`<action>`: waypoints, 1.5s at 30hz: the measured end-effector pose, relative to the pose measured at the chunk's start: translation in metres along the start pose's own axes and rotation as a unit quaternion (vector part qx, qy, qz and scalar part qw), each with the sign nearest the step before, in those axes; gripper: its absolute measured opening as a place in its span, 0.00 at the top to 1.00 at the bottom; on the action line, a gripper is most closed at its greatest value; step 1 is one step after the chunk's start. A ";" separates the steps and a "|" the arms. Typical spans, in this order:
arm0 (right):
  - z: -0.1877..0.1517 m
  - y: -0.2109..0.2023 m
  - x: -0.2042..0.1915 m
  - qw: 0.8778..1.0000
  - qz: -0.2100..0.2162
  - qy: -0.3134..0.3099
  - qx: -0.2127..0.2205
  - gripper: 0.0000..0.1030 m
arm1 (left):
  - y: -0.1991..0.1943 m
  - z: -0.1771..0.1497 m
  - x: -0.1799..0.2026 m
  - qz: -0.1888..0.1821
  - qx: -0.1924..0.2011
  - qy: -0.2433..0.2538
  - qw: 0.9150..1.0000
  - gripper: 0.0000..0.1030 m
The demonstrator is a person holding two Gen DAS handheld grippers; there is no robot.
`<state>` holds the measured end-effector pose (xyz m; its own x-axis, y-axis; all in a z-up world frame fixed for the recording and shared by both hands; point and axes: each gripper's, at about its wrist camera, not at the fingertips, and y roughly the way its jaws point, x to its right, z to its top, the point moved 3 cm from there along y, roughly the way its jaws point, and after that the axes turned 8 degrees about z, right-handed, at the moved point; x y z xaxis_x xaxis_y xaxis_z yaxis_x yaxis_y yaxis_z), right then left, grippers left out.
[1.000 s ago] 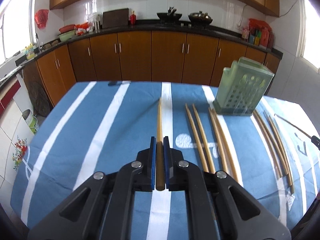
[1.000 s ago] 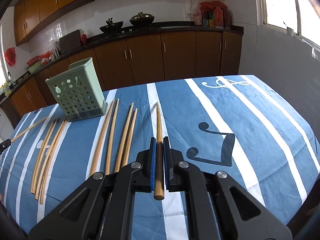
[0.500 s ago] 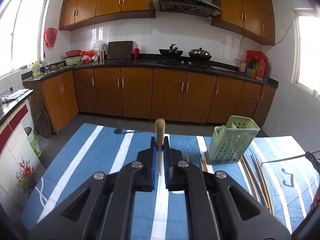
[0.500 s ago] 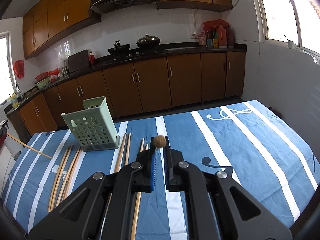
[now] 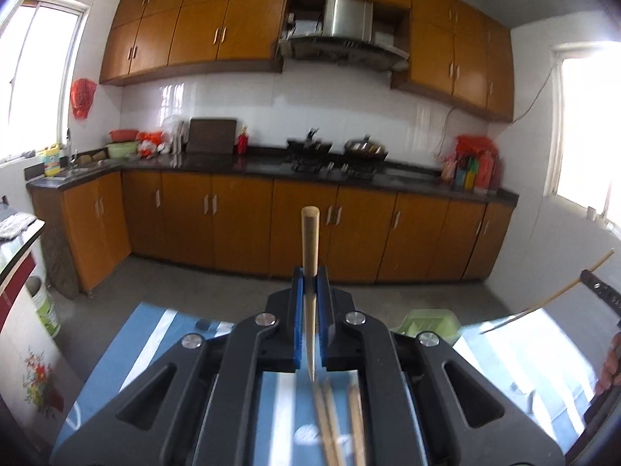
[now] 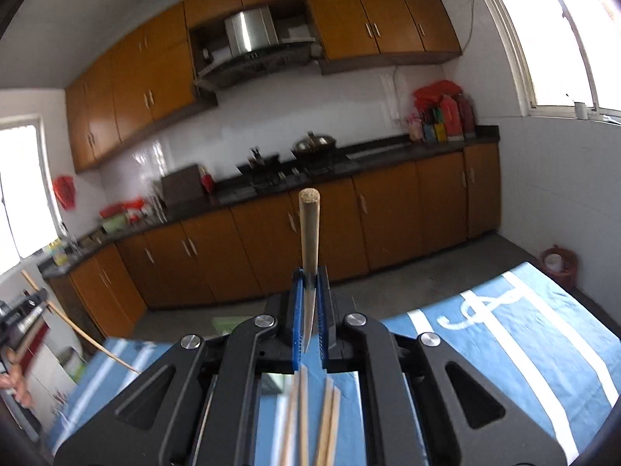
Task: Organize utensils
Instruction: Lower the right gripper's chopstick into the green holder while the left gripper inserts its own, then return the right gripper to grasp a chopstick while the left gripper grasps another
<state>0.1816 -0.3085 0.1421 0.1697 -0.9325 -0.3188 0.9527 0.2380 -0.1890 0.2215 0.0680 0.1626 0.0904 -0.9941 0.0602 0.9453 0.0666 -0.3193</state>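
- Your left claw (image 5: 309, 283): clamped on one wooden chopstick (image 5: 310, 240), which stands nearly upright between the blue pads, blunt end up, pointed tip hanging below the jaws.
- Your right claw (image 6: 309, 285): clamped likewise on a second chopstick (image 6: 309, 225), blunt end up, tip pointing down between the pads.
- Beneath the left claw: loose chopsticks (image 5: 330, 419) lying on the blue-and-white striped cloth (image 5: 128, 353) that covers the counter.
- Beneath the right claw: more chopsticks (image 6: 306, 419) flat on the same cloth, seen through the claw's frame.
- Green perforated utensil holder (image 5: 427, 320): on the cloth just past the left claw, to its right; only its top rim shows.
- Edge of the left view, right side: the other claw with its chopstick slanting across, and part of your hand (image 5: 611, 365).
- Beyond: brown kitchen cabinets (image 5: 240, 221), dark worktop with woks, range hood above.
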 end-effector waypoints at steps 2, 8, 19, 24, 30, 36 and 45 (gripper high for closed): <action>0.010 0.002 -0.011 1.000 0.024 -0.002 0.010 0.93 | -0.005 0.021 0.013 -0.012 0.026 -0.008 1.000 0.93; 0.002 0.031 -0.040 0.998 0.044 -0.041 -0.021 0.93 | 0.002 0.043 0.052 -0.039 0.055 -0.024 0.997 0.93; -0.024 0.065 -0.042 0.996 0.043 -0.029 -0.078 0.93 | 0.051 0.008 0.086 -0.067 0.012 -0.035 0.997 0.93; -0.039 0.081 -0.040 0.994 0.042 -0.023 -0.102 0.93 | 0.072 -0.009 0.094 -0.059 0.009 -0.032 0.998 0.93; -0.052 0.090 -0.037 0.991 0.040 -0.022 -0.125 0.93 | 0.095 -0.031 0.101 -0.055 -0.024 -0.024 0.998 0.93; -0.054 0.083 -0.033 0.991 0.033 -0.019 -0.129 0.86 | 0.096 -0.040 0.091 -0.046 -0.038 -0.019 0.998 0.72; -0.063 0.035 -0.001 0.993 -0.008 -0.007 -0.115 0.67 | 0.051 -0.047 0.042 -0.030 -0.026 -0.041 0.998 0.60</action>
<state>0.1992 -0.2816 0.0773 0.1600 -0.9399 -0.3016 0.8730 0.2774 -0.4013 0.2587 0.0254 0.1048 0.0616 -0.9855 0.1579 0.9322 0.0003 -0.3620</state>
